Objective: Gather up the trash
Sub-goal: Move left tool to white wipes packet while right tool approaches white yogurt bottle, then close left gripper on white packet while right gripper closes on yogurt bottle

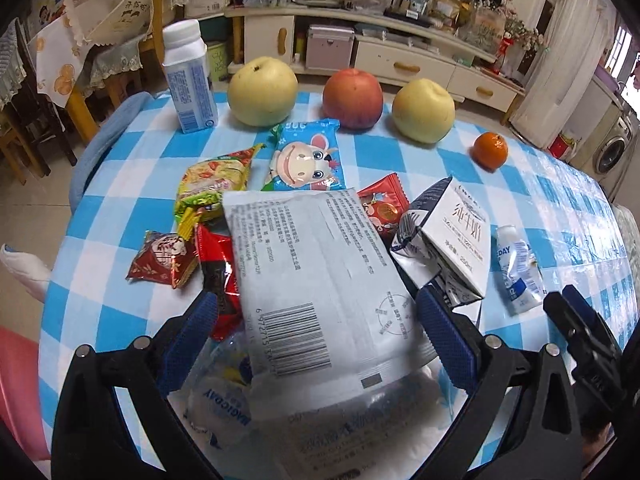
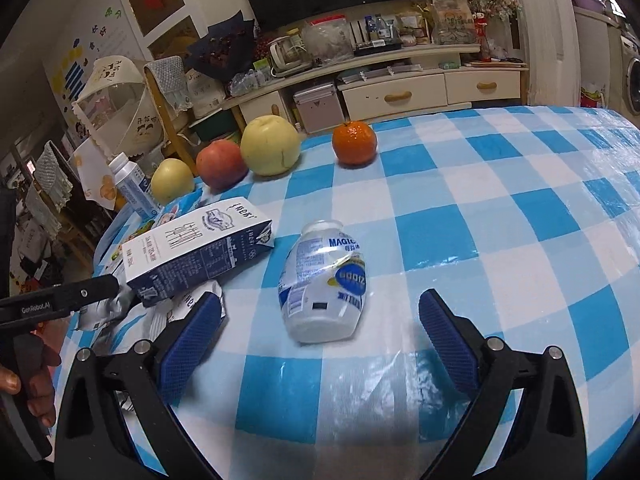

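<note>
On the blue-and-white checked desk point(image 1: 132, 168), the left tool point(image 1: 316, 312) has its two blue-padded fingers spread wide on either side of a large grey-white wrapper with a barcode point(image 1: 316, 272). The wrapper lies between them, but whether the pads actually press it I cannot tell. Under that wrapper's near end sits a crumpled clear bag with blue print point(image 1: 224, 396).

Around it lies more trash: a red-and-black snack wrapper point(image 1: 218, 272) just left of the grey one, a small dark-red packet point(image 1: 162, 258) further left, a yellow-green noodle packet point(image 1: 212, 186), a blue cartoon snack bag point(image 1: 306, 158), a small red sachet point(image 1: 384, 204), and a flattened milk carton point(image 1: 452, 236) to the right.

The right tool point(image 2: 320, 316) stands open, fingers well apart, over the desk with a squashed clear plastic bottle point(image 2: 324, 280) lying on its side just ahead, between the fingers' lines but touching neither. The carton point(image 2: 196, 248) lies to its left, near the other tool's arm.

Along the far edge stand a white upright bottle point(image 1: 188, 76), two yellow pears point(image 1: 262, 92), a red apple point(image 1: 352, 98) between them, and a mandarin point(image 1: 490, 150) apart to the right.
</note>
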Demonstrator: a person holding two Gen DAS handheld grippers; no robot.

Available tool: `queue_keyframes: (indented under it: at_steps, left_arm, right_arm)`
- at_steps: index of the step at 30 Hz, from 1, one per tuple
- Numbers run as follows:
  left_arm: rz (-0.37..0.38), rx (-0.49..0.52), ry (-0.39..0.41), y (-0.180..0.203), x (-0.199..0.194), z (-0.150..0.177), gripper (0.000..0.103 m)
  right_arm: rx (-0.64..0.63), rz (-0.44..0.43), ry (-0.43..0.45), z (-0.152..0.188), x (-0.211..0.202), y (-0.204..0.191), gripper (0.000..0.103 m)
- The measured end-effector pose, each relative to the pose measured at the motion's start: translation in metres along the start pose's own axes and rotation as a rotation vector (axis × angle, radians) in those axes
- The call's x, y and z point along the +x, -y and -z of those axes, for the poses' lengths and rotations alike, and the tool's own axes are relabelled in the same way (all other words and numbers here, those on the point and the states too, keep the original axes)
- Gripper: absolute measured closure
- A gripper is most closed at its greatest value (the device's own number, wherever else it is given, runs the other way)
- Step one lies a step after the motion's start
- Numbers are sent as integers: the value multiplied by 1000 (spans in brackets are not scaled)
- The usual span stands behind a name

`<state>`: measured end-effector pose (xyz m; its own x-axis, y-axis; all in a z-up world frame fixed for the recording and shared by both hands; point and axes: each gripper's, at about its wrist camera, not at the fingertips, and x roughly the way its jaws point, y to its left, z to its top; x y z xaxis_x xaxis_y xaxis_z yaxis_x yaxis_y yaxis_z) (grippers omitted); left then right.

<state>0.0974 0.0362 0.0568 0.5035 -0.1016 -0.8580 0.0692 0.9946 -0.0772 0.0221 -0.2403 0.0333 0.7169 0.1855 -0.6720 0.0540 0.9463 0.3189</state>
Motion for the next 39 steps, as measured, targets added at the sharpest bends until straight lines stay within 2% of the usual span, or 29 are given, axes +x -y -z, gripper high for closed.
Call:
queue_keyframes:
  at_steps: [9,11,12,18,21,24,30,39]
  left_arm:
    - [-2,-23,-19,-3,18,-6,4]
    - [-13,-22,-1,-3,18,-5,7]
    - [-21,-18,5,-2,18,-4,8]
    - [-31,-21,34,-2,12,-1,22]
    - [-30,-24,45,-4,8,1,25]
    - [-28,-28,58,-7,1,7,27]
    - [-1,-52,93,-18,-19,24,33]
    - [81,-92,109,-39,-47,62,44]
  right_arm:
    - [-37,27,-55,-12,30,-4,6]
    - [-47,30,-64,-13,34,-6,15]
    - [-52,38,-73,-13,36,-7,24]
    - [-82,73,-105,-12,43,-9,39]
    - [-96,79,-107,-11,42,-10,46]
    - [-89,74,-107,-10,40,-6,57]
    - [-71,47,-86,-8,26,-1,66]
    - [-105,29,-68,4,-3,-4,69]
